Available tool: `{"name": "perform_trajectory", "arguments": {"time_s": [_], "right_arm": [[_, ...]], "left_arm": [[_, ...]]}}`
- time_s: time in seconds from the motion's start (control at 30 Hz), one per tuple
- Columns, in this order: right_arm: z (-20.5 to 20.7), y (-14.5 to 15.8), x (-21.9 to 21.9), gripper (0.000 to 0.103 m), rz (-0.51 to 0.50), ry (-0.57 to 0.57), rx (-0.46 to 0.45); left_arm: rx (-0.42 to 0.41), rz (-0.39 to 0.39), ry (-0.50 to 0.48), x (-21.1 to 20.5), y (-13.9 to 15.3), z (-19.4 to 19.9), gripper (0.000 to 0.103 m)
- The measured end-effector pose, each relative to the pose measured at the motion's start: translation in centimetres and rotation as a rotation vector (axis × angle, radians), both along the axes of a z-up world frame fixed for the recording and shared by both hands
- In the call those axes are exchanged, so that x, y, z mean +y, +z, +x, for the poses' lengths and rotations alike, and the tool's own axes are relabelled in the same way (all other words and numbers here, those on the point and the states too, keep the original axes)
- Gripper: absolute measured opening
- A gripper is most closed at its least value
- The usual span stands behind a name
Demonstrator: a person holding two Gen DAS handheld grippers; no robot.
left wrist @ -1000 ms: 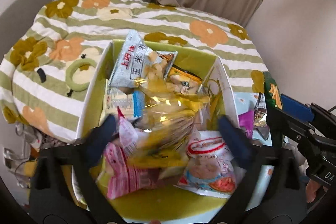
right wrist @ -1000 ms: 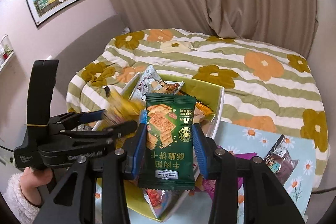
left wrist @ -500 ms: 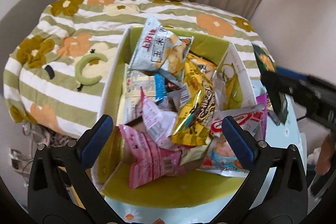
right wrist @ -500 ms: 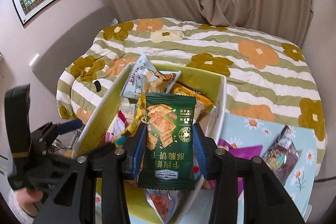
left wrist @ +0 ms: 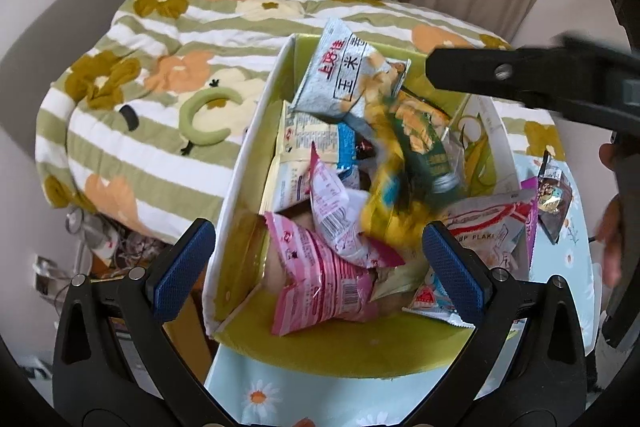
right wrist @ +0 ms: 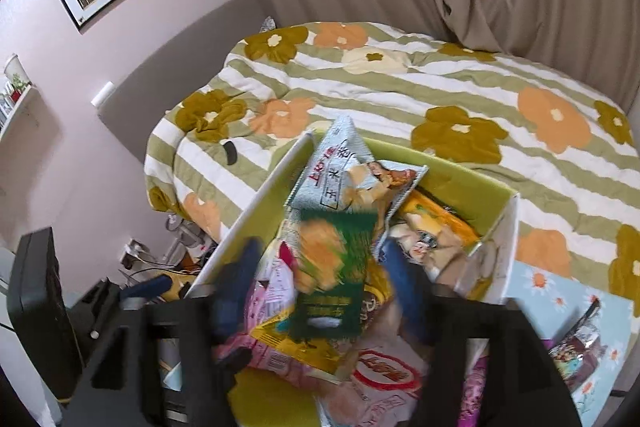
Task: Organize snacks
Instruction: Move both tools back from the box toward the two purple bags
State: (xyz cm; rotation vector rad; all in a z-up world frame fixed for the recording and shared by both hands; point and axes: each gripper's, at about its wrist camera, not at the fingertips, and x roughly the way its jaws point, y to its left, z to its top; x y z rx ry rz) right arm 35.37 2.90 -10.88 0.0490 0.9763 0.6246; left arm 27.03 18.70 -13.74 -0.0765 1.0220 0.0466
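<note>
Green pack (right wrist: 332, 267) blurred mid-frame over the full box (left wrist: 248, 163), between right gripper (right wrist: 320, 279) pads, jaws apart. Left gripper (left wrist: 316, 267) wide apart, empty, straddling box's near-left wall.

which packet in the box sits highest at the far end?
The grey-white corn snack packet with red Chinese characters. It leans on the box's far corner, poking above the rim; the other packets lie lower.

Both wrist views close above the snack box (left wrist: 248, 163) (shared), facing the bed (right wrist: 400, 87).
</note>
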Motion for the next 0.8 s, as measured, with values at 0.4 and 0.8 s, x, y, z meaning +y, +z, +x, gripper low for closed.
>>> {"name": "perform_trajectory", "arguments": {"time_s": [0.4,0.8], "right_arm": [[-2.5,0.1,-2.4,0.098,-0.002,-0.017,-0.074],[-5.8,3.3,-7.8,0.098,-0.051,-0.207,-0.134]], "left_arm": [[-0.001,0.009,-0.026,-0.9,0.2,-0.7,0.103],[-0.049,-0.031,-0.155,-3.9,2.6,-0.1,0.103]]}}
